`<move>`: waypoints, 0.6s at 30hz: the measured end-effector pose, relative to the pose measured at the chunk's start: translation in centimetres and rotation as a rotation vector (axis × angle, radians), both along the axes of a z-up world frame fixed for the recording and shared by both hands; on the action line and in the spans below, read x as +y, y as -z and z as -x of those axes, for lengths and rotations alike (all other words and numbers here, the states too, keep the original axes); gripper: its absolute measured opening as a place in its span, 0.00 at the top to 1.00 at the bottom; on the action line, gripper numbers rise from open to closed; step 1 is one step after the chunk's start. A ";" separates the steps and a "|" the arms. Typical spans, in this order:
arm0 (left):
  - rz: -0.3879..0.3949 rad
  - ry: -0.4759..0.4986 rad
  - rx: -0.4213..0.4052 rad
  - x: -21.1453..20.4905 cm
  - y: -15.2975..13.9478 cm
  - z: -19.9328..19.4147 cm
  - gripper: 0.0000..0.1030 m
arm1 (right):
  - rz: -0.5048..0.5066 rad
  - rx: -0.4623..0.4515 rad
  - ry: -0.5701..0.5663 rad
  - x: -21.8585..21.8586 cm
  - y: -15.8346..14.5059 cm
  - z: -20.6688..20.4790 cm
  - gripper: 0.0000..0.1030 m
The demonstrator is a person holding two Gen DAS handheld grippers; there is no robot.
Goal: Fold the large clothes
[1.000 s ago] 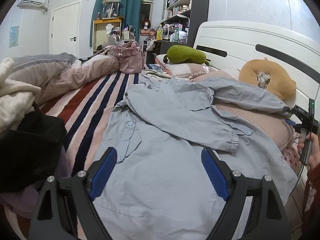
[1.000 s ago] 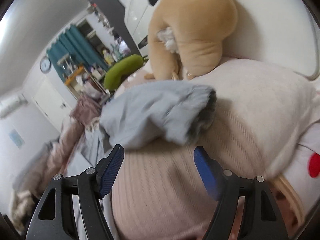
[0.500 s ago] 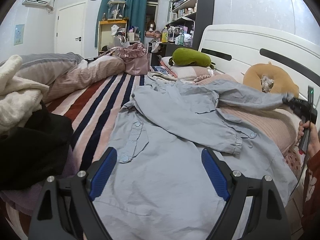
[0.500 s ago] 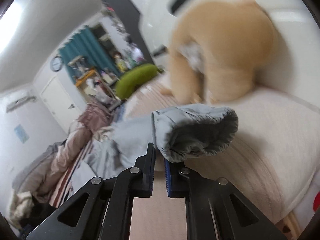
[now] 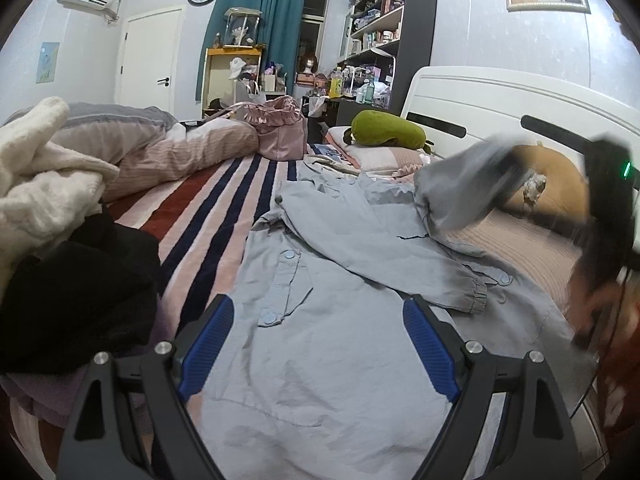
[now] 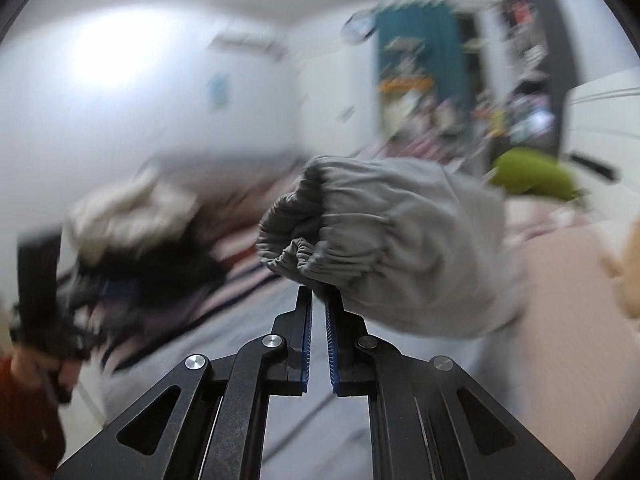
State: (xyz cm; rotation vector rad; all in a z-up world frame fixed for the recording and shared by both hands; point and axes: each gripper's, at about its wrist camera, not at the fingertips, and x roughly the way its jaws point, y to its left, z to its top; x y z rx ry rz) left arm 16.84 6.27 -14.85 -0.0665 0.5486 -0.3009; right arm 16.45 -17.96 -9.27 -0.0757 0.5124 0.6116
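Observation:
A light blue-grey jacket (image 5: 328,328) lies spread on the bed, one sleeve folded across its front with the cuff (image 5: 468,300) at the right. My left gripper (image 5: 320,344) is open and empty, low over the jacket's lower part. My right gripper (image 6: 318,300) is shut on the elastic cuff of the other sleeve (image 6: 384,248) and holds it lifted in the air. In the left wrist view that raised sleeve (image 5: 468,184) shows blurred at the right, above the bed, beside the right gripper's dark body (image 5: 608,216).
A striped blanket (image 5: 208,224) covers the bed. A pile of black and white clothes (image 5: 68,240) lies at the left. A green plush (image 5: 388,134), an orange plush (image 5: 556,188) and a pink pillow (image 5: 520,248) sit by the white headboard (image 5: 500,108).
My right gripper closed on the sleeve cuff, lifted it off the pink pillow and swung it left towards the jacket's middle. The left gripper stayed open over the jacket.

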 end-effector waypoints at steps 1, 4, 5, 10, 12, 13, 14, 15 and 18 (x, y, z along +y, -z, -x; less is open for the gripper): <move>0.002 -0.002 0.001 0.3 0.1 0.1 0.18 | 0.025 0.053 -0.034 1.9 1.8 -0.1 0.99; 0.002 -0.010 0.008 1.0 0.4 0.2 0.18 | 0.099 0.185 -0.103 5.7 7.0 -0.6 0.98; 0.001 -0.014 0.010 1.1 0.4 0.3 0.18 | 0.117 0.225 -0.115 6.5 8.1 -0.9 0.98; -0.011 -0.026 0.015 2.0 0.7 0.5 0.18 | 0.072 0.272 -0.120 6.3 8.9 -1.2 0.84; -0.003 -0.023 0.022 2.2 0.7 0.2 0.18 | 0.028 0.242 -0.079 4.9 7.2 -1.4 0.64; 0.000 -0.017 0.024 2.2 0.7 0.1 0.18 | 0.014 0.232 -0.062 4.3 6.6 -1.6 0.64; 0.000 -0.010 0.026 1.9 0.7 -0.1 0.17 | 0.001 0.223 -0.041 3.9 6.1 -1.9 0.64; -0.009 0.006 0.026 1.5 0.6 -0.4 0.17 | -0.013 0.209 -0.009 3.2 5.5 -2.2 0.64; -0.035 0.005 0.026 0.6 0.2 -0.5 0.17 | -0.032 0.249 0.072 4.0 6.5 -4.8 0.64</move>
